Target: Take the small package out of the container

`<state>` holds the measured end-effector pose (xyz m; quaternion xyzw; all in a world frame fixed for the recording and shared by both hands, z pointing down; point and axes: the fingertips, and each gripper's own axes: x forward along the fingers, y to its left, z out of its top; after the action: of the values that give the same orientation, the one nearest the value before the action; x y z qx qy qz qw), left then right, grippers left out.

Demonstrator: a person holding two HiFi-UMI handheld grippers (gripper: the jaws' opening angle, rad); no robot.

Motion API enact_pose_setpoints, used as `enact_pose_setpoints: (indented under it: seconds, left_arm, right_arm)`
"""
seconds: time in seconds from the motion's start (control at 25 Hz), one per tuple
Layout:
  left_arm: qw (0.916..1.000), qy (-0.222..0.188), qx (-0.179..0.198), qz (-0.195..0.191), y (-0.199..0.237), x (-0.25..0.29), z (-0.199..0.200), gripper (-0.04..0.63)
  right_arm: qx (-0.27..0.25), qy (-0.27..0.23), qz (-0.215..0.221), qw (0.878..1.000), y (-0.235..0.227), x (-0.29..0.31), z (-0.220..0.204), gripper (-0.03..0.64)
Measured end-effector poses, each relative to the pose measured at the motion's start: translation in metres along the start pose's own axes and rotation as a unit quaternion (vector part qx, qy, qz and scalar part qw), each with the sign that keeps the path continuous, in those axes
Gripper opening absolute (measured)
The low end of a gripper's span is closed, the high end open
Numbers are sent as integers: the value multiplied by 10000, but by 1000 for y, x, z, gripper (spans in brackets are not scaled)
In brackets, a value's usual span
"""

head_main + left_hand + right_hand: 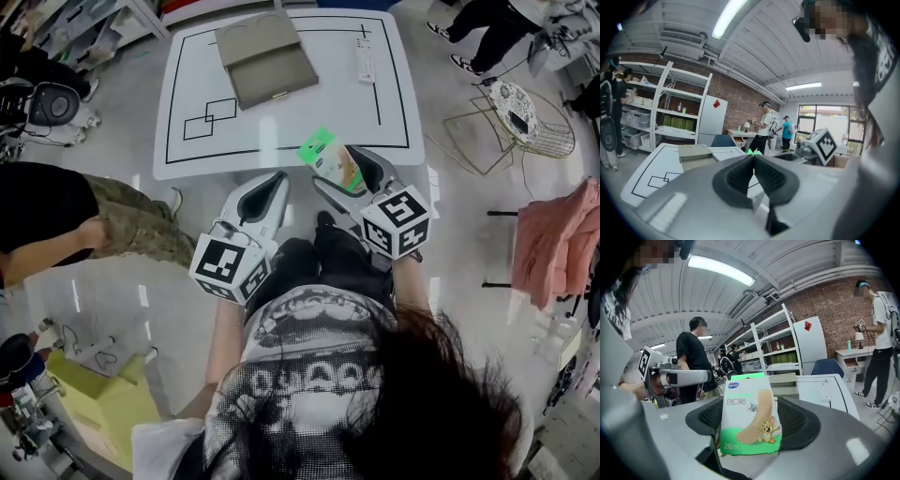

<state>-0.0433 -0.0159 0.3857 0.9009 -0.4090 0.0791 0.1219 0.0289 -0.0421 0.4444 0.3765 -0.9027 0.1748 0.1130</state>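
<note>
Right gripper [752, 419]: I'm gripping the small package [750, 404], already out and well apart from the container [265, 58] | left gripper [753, 174]: jaws pressed together, empty | advice: I'm aiming for a steady, gentle squeeze, since the thin carton could crush or slip.

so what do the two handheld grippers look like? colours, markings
They match. The left gripper and right gripper have smooth, light grey, tapered shells, with dark ribbed pads lining the jaws. Each carries a white cube with black square markers at the rear. The person wears a black-and-white printed top.
</note>
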Motion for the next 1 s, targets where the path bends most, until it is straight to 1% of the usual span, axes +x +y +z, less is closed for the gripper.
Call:
enact_pose_setpoints:
  seconds: [0.28, 0.6, 1.0]
  left_arm:
    - [9999, -57, 58, -140, -9, -16, -3, 0]
    - [9997, -146, 68, -176, -4, -30, -4, 0]
    - [9997, -137, 35, -221, -3, -34, -8, 0]
  right_arm:
    - [-52, -14, -101, 9999, 17, -8, -6, 362]
    - [-120, 11, -138, 9998, 32, -6, -8, 363]
    - [-139, 90, -159, 9997, 35, -2, -10, 362]
